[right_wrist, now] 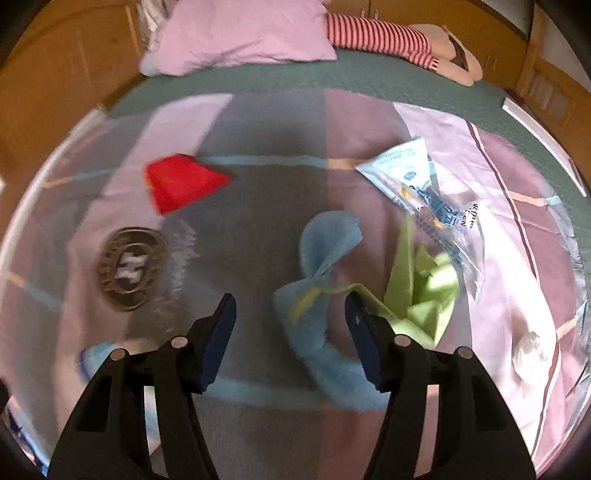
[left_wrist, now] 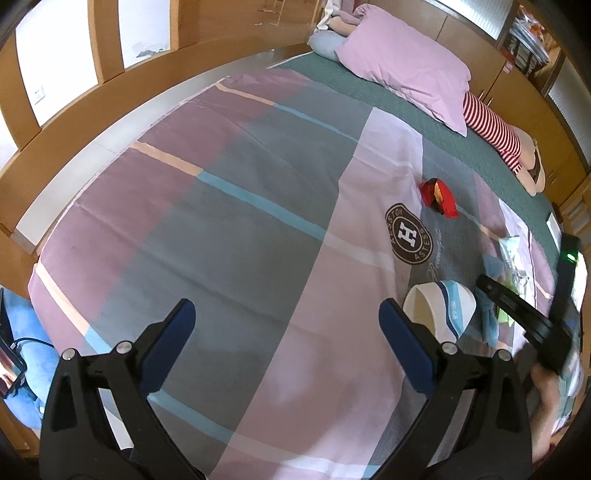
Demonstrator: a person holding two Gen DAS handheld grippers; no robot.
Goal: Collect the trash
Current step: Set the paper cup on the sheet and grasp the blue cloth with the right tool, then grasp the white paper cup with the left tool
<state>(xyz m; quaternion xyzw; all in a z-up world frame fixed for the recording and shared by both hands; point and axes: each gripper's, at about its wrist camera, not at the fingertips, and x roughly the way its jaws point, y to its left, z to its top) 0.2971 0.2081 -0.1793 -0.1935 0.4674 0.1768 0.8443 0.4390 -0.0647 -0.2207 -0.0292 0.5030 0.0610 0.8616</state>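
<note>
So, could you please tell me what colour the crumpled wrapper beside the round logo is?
Red wrapper, clearest in the left wrist view.

Red wrapper [right_wrist: 181,182], blue cloth [right_wrist: 325,243], green paper [right_wrist: 428,284], pink-and-grey striped bedspread [left_wrist: 229,229].

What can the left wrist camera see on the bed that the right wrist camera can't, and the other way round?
Only the left view shows the white cup by its right finger, the right gripper from outside, and the bed's far left side. Only the right view shows the crumpled green paper clearly, the whole clear wrapper, and a small clear lump. Both show the red wrapper, the blue cloth, the round badge, the pink pillow and the striped doll.
</note>
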